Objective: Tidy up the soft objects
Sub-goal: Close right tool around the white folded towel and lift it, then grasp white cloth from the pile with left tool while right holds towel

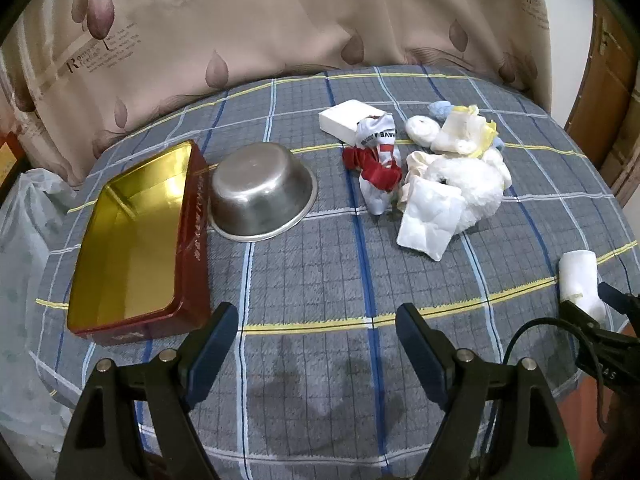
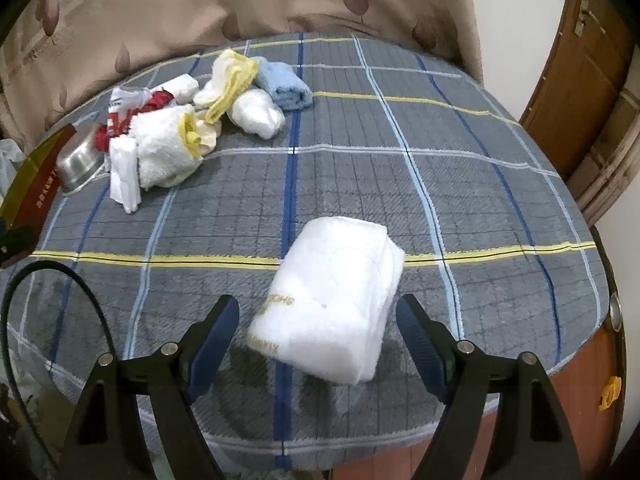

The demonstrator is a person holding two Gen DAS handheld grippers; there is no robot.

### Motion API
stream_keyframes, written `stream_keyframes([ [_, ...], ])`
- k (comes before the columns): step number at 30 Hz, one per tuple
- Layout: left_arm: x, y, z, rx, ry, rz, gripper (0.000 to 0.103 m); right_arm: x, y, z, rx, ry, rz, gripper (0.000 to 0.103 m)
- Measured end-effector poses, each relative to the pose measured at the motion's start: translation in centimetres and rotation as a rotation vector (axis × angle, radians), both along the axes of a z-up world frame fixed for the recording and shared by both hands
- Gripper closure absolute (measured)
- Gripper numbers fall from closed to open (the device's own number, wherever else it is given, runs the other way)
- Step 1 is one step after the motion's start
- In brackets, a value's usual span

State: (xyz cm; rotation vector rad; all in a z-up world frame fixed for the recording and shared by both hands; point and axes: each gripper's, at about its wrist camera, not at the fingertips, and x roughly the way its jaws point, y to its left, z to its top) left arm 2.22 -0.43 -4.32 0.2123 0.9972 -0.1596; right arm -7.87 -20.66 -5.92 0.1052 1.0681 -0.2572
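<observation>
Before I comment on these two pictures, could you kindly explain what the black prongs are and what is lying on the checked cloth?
They are two hand-held grippers, each with a camera looking along its jaws. In the left picture the left gripper is open and empty above the cloth, facing a red tin, a steel bowl and a pile of soft things. In the right picture the right gripper straddles a folded white towel, with gaps on both sides, so nothing is held.
</observation>
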Motion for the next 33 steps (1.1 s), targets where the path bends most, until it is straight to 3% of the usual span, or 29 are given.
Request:
stream_keyframes([
  [15, 2.3, -2.5, -1.6, -0.018, 0.026, -0.119, 0.02, 1.7, -1.0, -1.4, 0.028, -0.001, 0.014, 0.045],
  [23, 3.8, -4.9, -2.9, -0.051, 0.076, -0.201, 0.02, 1.7, -1.4, -1.1, 0.023, -0.014, 0.026, 0.066],
  [33, 5.7, -6.9, -3.8, -0.11, 0.124, -0.26, 0.02, 1.6, -1.8, -0.9, 0.068, -0.014, 0.019, 0.067],
])
